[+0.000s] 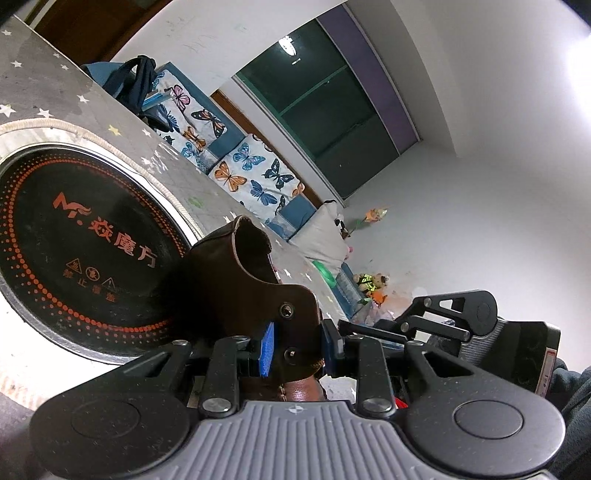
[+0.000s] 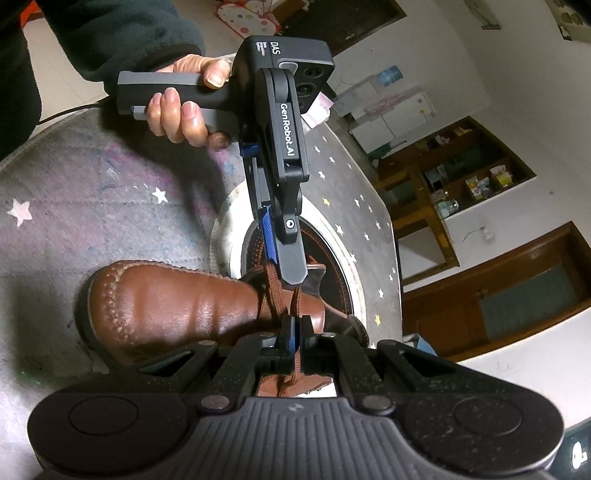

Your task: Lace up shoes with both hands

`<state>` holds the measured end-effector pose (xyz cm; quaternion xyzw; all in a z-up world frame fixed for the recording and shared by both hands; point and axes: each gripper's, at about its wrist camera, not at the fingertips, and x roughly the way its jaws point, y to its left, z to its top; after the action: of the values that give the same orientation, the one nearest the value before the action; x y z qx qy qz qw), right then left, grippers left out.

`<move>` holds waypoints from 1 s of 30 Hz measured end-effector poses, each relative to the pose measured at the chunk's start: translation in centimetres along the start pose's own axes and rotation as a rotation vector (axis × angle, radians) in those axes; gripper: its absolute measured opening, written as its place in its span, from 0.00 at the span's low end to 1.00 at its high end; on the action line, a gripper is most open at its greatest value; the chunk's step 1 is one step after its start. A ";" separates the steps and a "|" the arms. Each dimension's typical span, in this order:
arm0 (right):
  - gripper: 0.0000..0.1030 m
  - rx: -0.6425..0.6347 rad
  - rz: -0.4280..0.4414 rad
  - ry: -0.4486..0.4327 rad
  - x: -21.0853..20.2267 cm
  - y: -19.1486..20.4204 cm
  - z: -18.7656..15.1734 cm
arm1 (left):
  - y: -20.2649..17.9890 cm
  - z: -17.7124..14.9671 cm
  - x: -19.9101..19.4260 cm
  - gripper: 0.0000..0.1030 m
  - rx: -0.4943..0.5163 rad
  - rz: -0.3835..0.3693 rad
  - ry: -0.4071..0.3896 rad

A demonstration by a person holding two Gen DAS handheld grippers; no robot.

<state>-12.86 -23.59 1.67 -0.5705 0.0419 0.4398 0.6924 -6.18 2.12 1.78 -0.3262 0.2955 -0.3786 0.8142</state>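
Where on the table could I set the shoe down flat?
Bare cloth left of the shoe, toward the sleeve. Crowded around the eyelets: both grippers pinch there, left, right, with the black disc just behind.

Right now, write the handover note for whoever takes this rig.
Left gripper: shut on the shoe's eyelet flap, held by a hand.
Right gripper: shut on the lace.
Shoe: brown, on the star-print table, heel over the black hotplate.
Done: lace crossed at the lower eyelets.
Left: top eyelets look unthreaded; thread them, then tie. Lace ends are out of sight.
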 end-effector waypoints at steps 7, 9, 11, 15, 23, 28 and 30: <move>0.02 0.019 -0.021 -0.008 1.4 -0.2 0.3 | -1.2 0.2 0.1 0.30 0.047 0.038 0.010; 0.02 0.033 -0.025 -0.008 1.6 -0.2 0.4 | -1.6 0.4 -0.1 0.29 0.066 0.052 -0.004; 0.02 0.046 -0.027 -0.009 1.7 -0.3 0.4 | -1.7 0.6 -0.6 0.29 0.069 0.067 -0.026; 0.02 0.065 -0.033 -0.004 1.7 -0.2 0.2 | -1.7 0.8 -0.8 0.30 0.090 0.113 -0.055; 0.03 0.105 -0.057 0.007 1.4 -0.3 0.3 | -2.6 0.5 0.3 0.12 0.181 0.129 -0.041; 0.06 0.140 -0.080 0.015 1.2 -0.3 0.5 | -3.5 0.2 -0.1 0.05 0.236 0.190 -0.054; 0.10 0.165 -0.095 0.019 0.9 -0.4 0.5 | -3.9 0.1 -0.2 0.05 0.261 0.218 -0.060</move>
<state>-12.28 -22.64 1.65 -0.5171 0.0572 0.3959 0.7567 -7.88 0.38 4.78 -0.1951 0.2531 -0.3134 0.8943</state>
